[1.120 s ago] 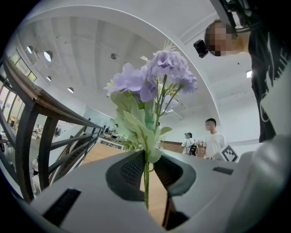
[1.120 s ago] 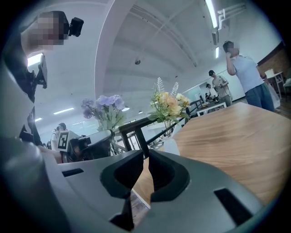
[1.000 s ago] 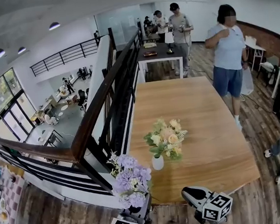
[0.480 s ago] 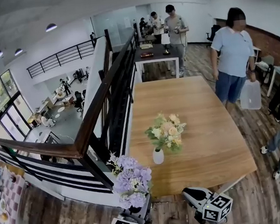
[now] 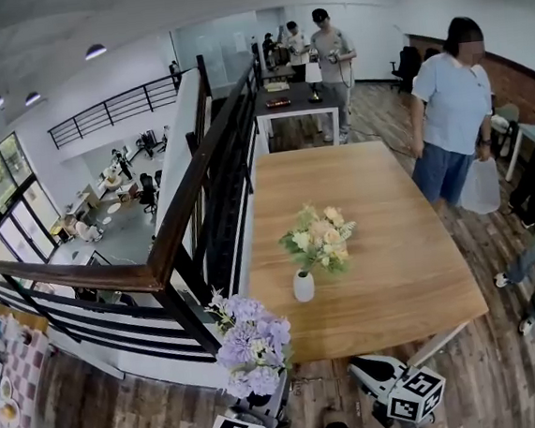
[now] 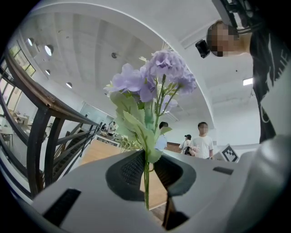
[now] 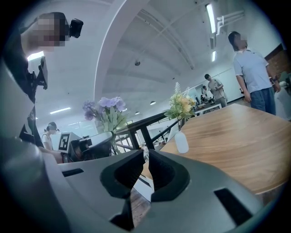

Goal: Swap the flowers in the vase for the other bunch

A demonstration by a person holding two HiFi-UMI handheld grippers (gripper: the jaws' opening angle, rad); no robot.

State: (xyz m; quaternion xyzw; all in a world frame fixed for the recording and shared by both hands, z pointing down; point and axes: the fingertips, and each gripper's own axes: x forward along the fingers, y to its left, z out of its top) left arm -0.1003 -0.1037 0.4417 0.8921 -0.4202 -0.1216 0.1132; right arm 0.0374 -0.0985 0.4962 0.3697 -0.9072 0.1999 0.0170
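wood worktop mid-room, dark plank floor round it. black railing w/ wood top on left, over a lower level w/ big windows. small dark table at far end, brick wall right, round ceiling lights.

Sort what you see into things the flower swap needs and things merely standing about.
Needed: purple flower bunch in left gripper; cream-yellow bunch in small white vase; wooden table; empty right gripper.
Standing about: black metal railing; dark side table; bystander in blue shirt.

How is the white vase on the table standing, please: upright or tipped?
Upright: the white vase sits on its base, yellow flowers pointing up.
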